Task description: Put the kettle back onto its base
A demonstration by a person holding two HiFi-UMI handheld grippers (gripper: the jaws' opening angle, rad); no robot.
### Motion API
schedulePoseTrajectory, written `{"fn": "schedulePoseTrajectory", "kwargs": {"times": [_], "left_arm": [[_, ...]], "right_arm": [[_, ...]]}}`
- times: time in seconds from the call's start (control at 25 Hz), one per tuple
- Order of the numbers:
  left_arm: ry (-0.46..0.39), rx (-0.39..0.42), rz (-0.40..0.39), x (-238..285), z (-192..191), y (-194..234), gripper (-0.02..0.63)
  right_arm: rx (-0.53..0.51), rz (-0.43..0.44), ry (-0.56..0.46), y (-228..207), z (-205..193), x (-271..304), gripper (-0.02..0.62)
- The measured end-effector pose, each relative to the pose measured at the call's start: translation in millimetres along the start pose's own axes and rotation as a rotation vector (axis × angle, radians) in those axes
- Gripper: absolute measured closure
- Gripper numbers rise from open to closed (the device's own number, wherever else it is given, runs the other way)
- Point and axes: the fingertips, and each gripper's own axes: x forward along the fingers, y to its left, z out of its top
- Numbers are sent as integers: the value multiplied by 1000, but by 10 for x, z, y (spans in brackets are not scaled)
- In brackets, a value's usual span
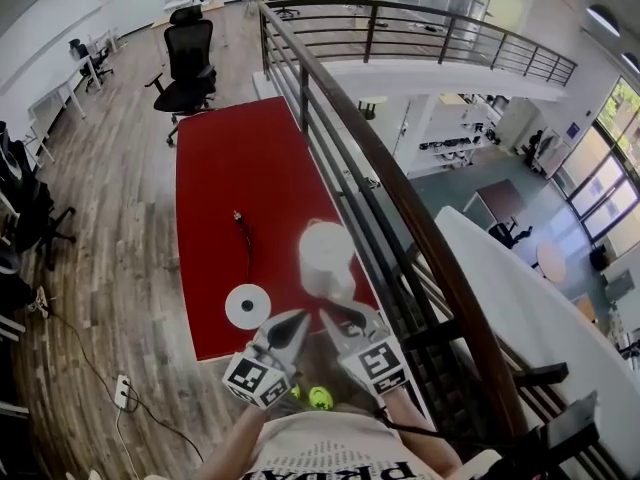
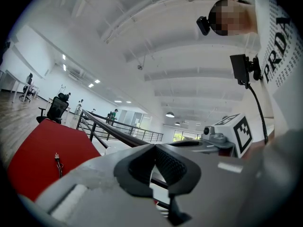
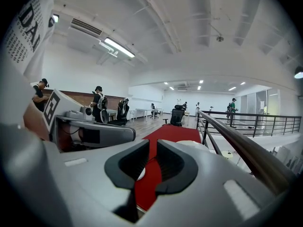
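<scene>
Kettle [image 1: 326, 253], white and smooth-walled, is seen standing upright on the red table [image 1: 220, 168], just ahead of both grippers' tips and off its base. The base [image 1: 247, 306], a flat white disc, lies ahead and to the left of the left gripper [image 1: 298, 320], near the kettle but apart from it. A thin cable [image 1: 243, 233] lies farther out beyond it.

The left gripper's jaws are pressed together at the tips, with nothing between them. The right gripper [image 1: 332, 318] is held with its jaws a narrow slit apart. Only table and a sliver of the base are seen through the gap, and the kettle sits just ahead and to the right of it. Whether either tip touches the kettle cannot be told.

The body is judged rigid, slick and too wide for these jaws, and heavy if filled, which cannot be seen. A hold is best taken high on the handle, which cannot be made out here. A railing [image 1: 400, 198] runs close on the right gripper's outer side.
</scene>
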Motion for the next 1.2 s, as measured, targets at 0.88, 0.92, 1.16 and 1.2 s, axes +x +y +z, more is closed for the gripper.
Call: {"fn": "schedulePoseTrajectory", "kwargs": {"times": [0.88, 0.92, 1.16, 1.2], "left_arm": [[46, -46, -80, 146, -177, 341, 614], [46, -41, -81, 170, -188, 341, 614], [61, -18, -64, 332, -312, 360, 614], [63, -13, -60, 359, -341, 366, 614]], "right_arm": [[-13, -164, 109, -223, -213, 230, 499], [-14, -169, 111, -257, -231, 240, 492], [-38, -214, 126, -517, -334, 284, 465], [-42, -225, 128, -563, -358, 276, 463]]}}
